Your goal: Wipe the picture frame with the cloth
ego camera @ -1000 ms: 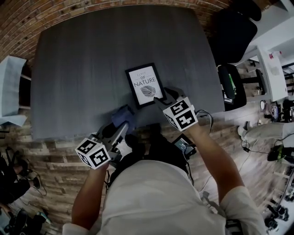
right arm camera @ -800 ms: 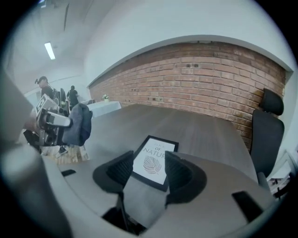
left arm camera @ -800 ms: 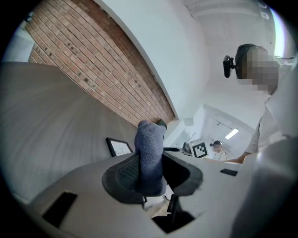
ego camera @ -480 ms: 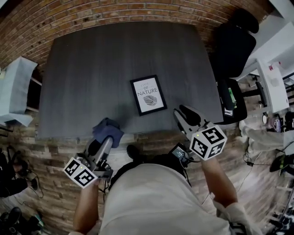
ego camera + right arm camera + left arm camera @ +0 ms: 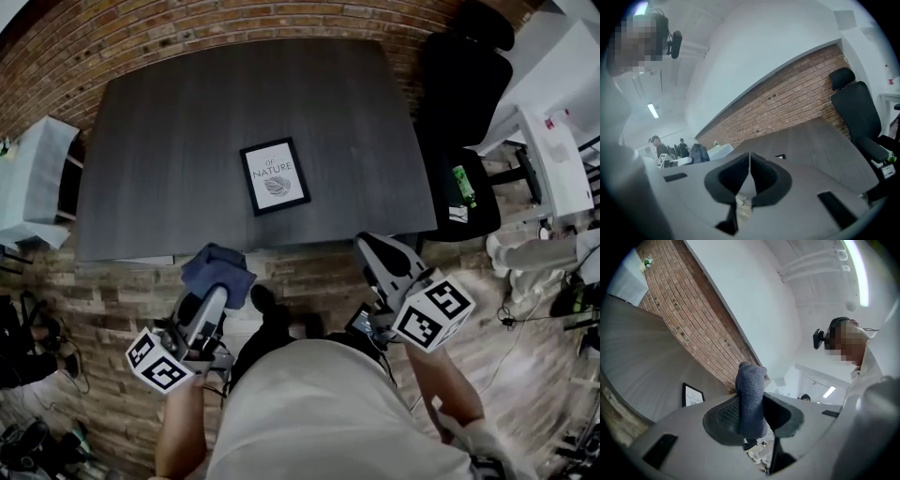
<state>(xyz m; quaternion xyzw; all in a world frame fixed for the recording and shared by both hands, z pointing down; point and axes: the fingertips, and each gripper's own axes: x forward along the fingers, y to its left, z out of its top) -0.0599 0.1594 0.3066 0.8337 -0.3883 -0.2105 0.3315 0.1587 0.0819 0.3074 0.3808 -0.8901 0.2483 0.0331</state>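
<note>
A black picture frame (image 5: 274, 176) with a white "NATURE" print lies flat near the front of the dark table (image 5: 169, 122); in the left gripper view the picture frame (image 5: 692, 395) shows small at the table's near edge. My left gripper (image 5: 219, 277) is off the table's front edge, shut on a folded blue cloth (image 5: 218, 270); the cloth (image 5: 751, 399) stands up between its jaws. My right gripper (image 5: 375, 249) hangs off the front edge to the frame's lower right, jaws shut with nothing between them (image 5: 749, 169).
A black office chair (image 5: 459, 103) stands at the table's right edge. A pale blue cabinet (image 5: 33, 178) is at the left. A white desk (image 5: 553, 112) with clutter lies at right. A brick wall (image 5: 187, 28) runs behind the table.
Both grippers pulled back off the table toward my body. The right gripper left the frame's lower corner and its jaws closed. The left one kept hold of the cloth.
</note>
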